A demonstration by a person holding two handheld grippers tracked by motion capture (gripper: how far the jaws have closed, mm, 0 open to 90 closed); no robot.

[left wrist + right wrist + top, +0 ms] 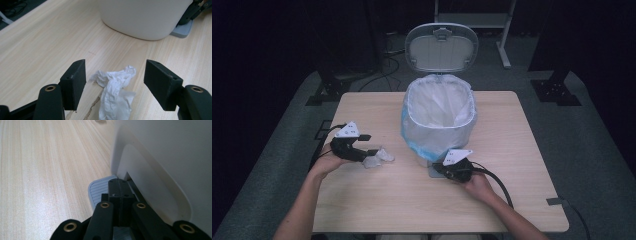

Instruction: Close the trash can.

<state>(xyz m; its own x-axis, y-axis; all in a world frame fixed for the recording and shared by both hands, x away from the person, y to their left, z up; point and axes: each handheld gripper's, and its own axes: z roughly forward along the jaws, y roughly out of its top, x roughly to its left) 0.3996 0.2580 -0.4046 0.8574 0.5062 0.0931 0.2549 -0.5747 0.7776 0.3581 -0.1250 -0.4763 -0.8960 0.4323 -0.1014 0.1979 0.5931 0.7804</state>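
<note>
Picking up the crumpled tissue [115,92] for the open bin [439,117]. Left gripper [115,82] low over the desk [512,145], fingers [75,82] set wide on either side of the tissue, not yet pressing it. Right gripper [120,192], fingers pressed flat together, bearing on the grey pedal [98,191] at the bin's foot, lid [441,47] standing up. Next, by the look of it: closing on the tissue, lifting clear, carrying up over the rim. Tissue near the desk's left edge, just left of the bin wall; bare desk in front; bin wall and rim the one obstacle on the way.
</note>
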